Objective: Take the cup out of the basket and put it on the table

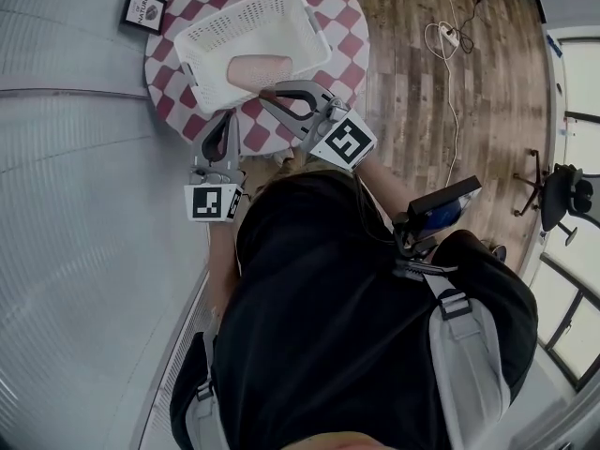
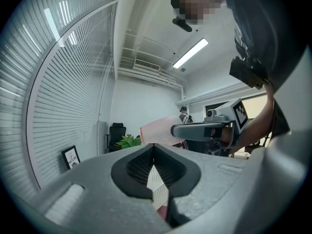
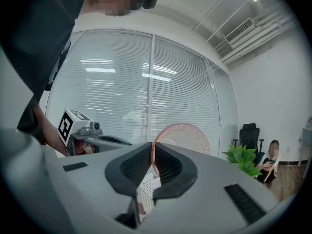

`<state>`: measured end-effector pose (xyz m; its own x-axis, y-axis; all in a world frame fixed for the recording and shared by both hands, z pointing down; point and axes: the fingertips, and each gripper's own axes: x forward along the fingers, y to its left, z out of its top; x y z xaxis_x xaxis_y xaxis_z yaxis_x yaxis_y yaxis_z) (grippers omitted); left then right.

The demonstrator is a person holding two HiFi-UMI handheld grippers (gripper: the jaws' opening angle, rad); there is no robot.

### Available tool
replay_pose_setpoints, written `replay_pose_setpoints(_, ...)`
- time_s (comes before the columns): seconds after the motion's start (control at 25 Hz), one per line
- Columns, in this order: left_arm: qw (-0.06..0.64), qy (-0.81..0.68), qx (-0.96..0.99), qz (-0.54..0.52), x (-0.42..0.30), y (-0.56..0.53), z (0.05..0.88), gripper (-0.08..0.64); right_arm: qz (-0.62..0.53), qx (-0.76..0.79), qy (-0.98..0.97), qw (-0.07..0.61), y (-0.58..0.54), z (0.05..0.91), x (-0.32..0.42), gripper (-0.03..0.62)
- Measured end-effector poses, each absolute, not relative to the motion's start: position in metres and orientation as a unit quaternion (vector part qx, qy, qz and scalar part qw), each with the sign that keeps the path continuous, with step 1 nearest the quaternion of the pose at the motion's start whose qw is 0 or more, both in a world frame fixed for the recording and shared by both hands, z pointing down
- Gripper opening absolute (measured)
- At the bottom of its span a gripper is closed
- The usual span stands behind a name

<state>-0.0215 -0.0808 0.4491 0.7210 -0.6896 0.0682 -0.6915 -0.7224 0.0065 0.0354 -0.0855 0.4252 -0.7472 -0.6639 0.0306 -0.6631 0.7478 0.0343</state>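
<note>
Pink and lying on its side, the cup (image 1: pixel 262 69) hangs above the open top of the white perforated basket (image 1: pixel 202 40). The right gripper (image 1: pixel 272 92) carries it, with its two pads pinched together on the thin rim; the right gripper view shows that rim running up between them, with the round mouth of the cup just beyond. In the left gripper view the cup looks to be off the basket floor, out in the air with the room behind it, so I judge the grasp and the lift to be made. In the head view, however, it has not yet crossed the basket's wall. The left gripper (image 1: pixel 223 120) waits just beside the basket's near corner with its jaws together on nothing; only a slice of the basket's wall shows through the gap beneath the pads. What is left is the greater part of the job: carrying the cup sideways past the rim, turning it upright if it is to stand, lowering it to the red-and-white checked table (image 1: pixel 352 40), and letting go. Bare cloth shows on the side of the basket away from the blinds, which seems the readiest spot. A grip on one edge alone could let the cup swing or slip as it travels.
</note>
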Motion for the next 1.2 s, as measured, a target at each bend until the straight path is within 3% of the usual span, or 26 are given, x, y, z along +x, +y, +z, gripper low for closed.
replay_pose_setpoints(1.2,0.064,-0.365,0.928,0.032,-0.024,-0.069,0.469,0.005,0.021,0.329,-0.940,0.084,-0.073,0.464,0.018,0.025)
